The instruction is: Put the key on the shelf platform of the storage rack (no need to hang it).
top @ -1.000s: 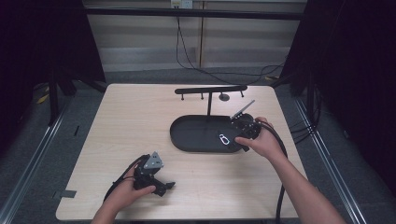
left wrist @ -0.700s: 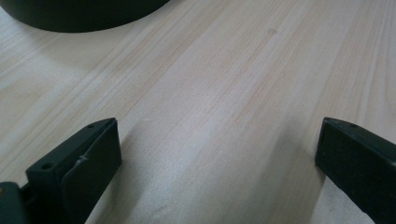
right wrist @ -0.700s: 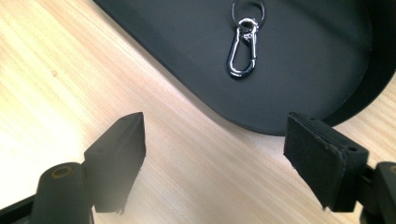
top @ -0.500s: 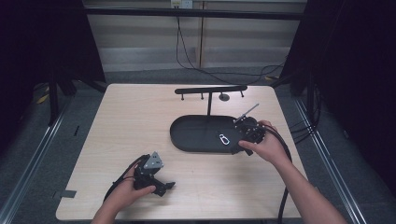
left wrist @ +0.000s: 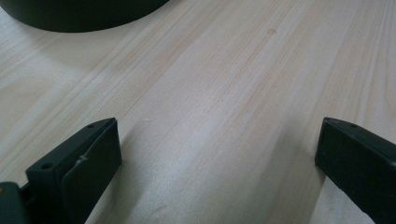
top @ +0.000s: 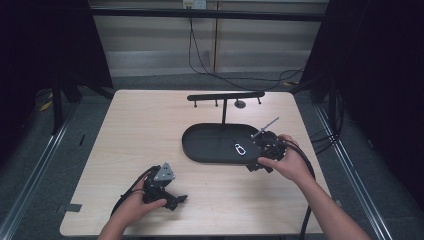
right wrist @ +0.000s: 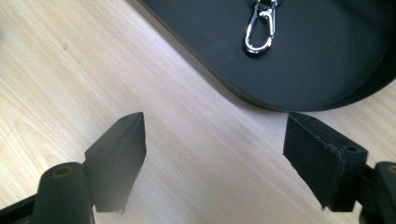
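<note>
A black oval tray (top: 210, 145) forms the base of a T-shaped hanger stand (top: 225, 97) near the table's middle. A silver snap hook (top: 240, 149) lies in the tray's right half; the same snap hook (right wrist: 260, 29) shows in the right gripper view on the tray (right wrist: 327, 56). My right gripper (top: 256, 167) is held at the tray's right front rim, open and empty over the wood, as the right gripper (right wrist: 215, 140) view confirms. My left gripper (top: 176, 201) rests on the table at the front left, open with nothing between its jaws; the left gripper (left wrist: 217, 154) faces bare wood.
The light wooden table (top: 150, 130) has bare surface on its left and back. A small round disc (top: 240, 104) lies behind the stand. Cables trail from both grippers toward the front edge. Dark floor and metal rails surround the table.
My right gripper has moved down and toward me, from the tray's right edge to its front right rim. The left gripper has stayed put.
</note>
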{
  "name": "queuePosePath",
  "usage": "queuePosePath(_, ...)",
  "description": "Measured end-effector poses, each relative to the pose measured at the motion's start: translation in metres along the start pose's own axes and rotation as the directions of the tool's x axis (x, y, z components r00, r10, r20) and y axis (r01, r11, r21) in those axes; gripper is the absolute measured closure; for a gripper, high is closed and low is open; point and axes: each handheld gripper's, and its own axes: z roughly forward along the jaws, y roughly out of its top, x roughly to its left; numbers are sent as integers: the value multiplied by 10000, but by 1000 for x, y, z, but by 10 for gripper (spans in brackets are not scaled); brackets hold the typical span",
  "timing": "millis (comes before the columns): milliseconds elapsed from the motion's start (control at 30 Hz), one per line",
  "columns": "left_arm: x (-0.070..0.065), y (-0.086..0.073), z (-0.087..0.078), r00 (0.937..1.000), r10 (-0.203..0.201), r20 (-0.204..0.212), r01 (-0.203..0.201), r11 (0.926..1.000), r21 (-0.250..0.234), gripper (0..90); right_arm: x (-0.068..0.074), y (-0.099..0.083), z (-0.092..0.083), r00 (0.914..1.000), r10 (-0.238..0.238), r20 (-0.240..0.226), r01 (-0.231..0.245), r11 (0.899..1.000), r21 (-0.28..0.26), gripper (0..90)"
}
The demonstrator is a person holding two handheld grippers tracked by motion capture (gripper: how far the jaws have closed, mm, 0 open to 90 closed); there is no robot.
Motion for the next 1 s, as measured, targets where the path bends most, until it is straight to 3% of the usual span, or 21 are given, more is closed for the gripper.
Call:
queuePosePath(667,0,0,0,10000,15,-1,-15,10000,-12,1,-3,-30,4,10000,-26,-1,26,9999,-124,219)
queuePosePath(1000,0,0,0,10000,14,-1,-14,10000,-15,1,-6,-49,7,9997,190,-131,-195,9992,-361,229)
